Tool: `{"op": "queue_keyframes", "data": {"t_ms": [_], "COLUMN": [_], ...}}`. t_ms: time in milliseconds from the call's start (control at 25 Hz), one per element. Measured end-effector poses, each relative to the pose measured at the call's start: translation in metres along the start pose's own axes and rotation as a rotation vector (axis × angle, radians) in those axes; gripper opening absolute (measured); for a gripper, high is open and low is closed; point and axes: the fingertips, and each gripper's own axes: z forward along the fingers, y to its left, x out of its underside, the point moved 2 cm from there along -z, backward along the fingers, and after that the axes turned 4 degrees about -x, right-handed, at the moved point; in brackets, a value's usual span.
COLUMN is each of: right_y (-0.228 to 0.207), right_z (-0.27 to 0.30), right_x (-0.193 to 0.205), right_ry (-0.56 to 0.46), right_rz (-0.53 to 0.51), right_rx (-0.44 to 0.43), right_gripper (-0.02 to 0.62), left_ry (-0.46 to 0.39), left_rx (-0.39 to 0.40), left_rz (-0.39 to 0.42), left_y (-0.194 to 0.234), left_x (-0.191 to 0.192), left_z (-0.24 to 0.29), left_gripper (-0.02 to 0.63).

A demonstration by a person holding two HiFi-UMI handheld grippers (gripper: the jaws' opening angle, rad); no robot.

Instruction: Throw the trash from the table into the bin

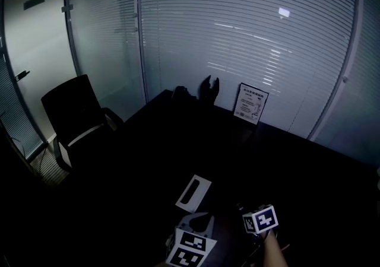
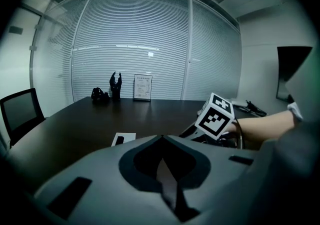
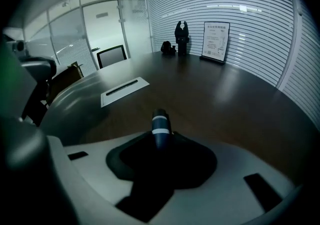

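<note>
My right gripper (image 3: 160, 136) is shut on a dark blue, pen-like cylinder with a pale band (image 3: 160, 123), which sticks out forward between the jaws just above the dark table (image 3: 225, 104). A flat white piece with a dark slot (image 1: 193, 193) lies on the table ahead of both grippers; it also shows in the right gripper view (image 3: 124, 89). My left gripper (image 2: 162, 139) hovers beside it at the near edge, its jaw tips together with nothing between them. The right gripper's marker cube (image 2: 216, 116) shows to the left gripper's right. No bin is in view.
A framed sign (image 1: 250, 102) and a black figurine (image 1: 208, 89) stand at the table's far edge, in front of a glass wall with blinds. A black office chair (image 1: 74, 120) stands at the left. The room is dim.
</note>
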Motion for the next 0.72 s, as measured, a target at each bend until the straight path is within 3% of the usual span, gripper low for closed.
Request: {"op": "queue_keyframes", "data": {"t_ms": [440, 720], "right_y": [0.045, 0.119], "right_z": [-0.097, -0.173], "right_x": [-0.006, 0.012], "right_ry": [-0.118, -0.21], "right_rz": [-0.022, -0.018], "right_rx": [0.07, 0.156], "right_gripper": [0.124, 0.121], "left_ry": [-0.047, -0.088], "left_rx": [0.076, 0.167], "left_rz": [0.022, 0.076], "left_y": [-0.023, -0.044], "left_x": [-0.007, 0.002], "left_z": [-0.04, -0.103], "left_gripper": [0.0, 0.0]}}
